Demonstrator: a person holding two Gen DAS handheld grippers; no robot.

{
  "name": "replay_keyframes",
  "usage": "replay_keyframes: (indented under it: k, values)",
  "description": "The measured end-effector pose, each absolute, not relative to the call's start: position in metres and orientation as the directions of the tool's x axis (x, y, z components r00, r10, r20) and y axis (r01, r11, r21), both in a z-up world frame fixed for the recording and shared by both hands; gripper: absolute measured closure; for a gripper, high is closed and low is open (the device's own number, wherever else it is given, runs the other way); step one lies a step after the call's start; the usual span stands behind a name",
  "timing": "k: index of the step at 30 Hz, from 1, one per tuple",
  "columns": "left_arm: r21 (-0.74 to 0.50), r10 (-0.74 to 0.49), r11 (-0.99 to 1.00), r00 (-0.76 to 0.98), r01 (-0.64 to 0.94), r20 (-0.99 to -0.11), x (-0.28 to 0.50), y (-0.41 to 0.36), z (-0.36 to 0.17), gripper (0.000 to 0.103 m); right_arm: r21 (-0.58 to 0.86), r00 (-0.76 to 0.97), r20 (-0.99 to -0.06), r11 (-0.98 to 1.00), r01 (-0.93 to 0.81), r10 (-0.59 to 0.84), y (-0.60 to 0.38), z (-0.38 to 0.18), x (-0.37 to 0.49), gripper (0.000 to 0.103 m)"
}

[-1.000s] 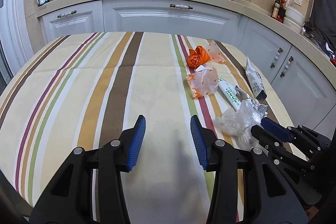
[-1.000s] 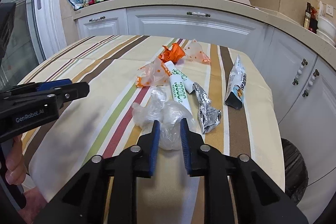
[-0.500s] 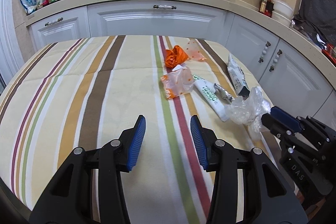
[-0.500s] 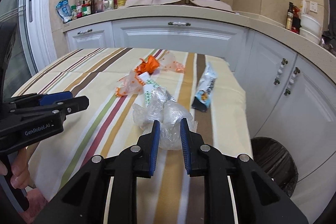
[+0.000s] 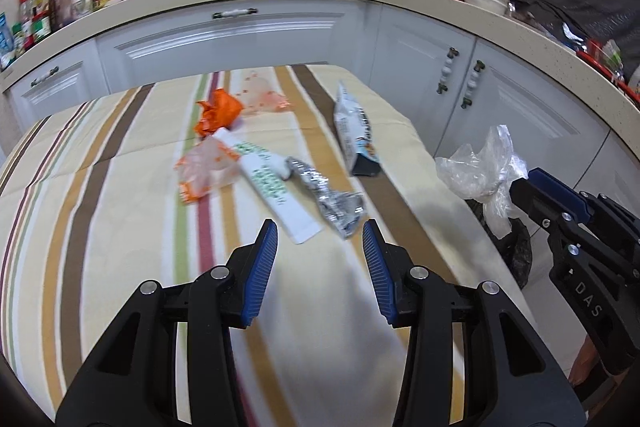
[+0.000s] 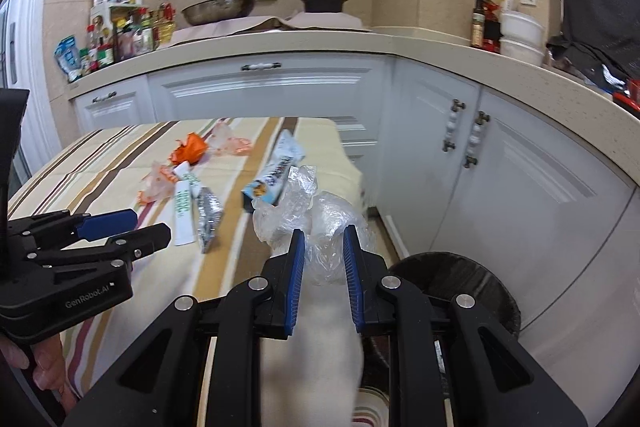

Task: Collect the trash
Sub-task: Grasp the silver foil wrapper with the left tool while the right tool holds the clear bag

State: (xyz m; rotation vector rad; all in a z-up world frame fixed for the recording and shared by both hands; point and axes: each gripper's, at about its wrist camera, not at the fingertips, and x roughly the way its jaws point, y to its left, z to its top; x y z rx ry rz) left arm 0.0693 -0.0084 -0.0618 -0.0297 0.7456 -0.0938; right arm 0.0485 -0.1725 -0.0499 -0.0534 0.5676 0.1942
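Note:
My right gripper is shut on a crumpled clear plastic bag and holds it in the air past the table's right edge, above and beside a black-lined trash bin. The bag and the right gripper also show in the left wrist view. My left gripper is open and empty above the striped tablecloth. Ahead of it lie a white tube, a foil wrapper, a snack packet, an orange wrapper and orange-dotted bags.
White kitchen cabinets and a beige countertop curve around behind and to the right of the table. Bottles and jars, a pan and a black pot stand on the counter. The bin also shows in the left wrist view.
My right gripper has lifted the clear plastic bag off the table and carried it right, past the table edge toward the bin. My left gripper has swung right toward the remaining trash.

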Motion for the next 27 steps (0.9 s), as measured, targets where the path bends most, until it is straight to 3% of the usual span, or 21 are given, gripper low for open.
replay_keyframes:
  k: [11,20,27]
  values:
    - [-0.003,-0.023,1.000,0.718,0.030,-0.695,0.104,-0.047,-0.076,0.063,0.072,0.831,-0.536,0.989,-0.131,0.149,-0.225,-0.061,0.056,0.082]
    - [0.018,0.015,1.000,0.680,-0.002,-0.733,0.111,-0.050,-0.089,0.092,0.118,0.818,-0.545,0.983,-0.141,0.183,-0.237,-0.073,0.062,0.082]
    - [0.034,0.031,0.999,0.693,-0.009,-0.720,0.106,-0.047,-0.086,0.096,0.124,0.816,-0.546,0.982,-0.143,0.188,-0.239,-0.073,0.064,0.082]
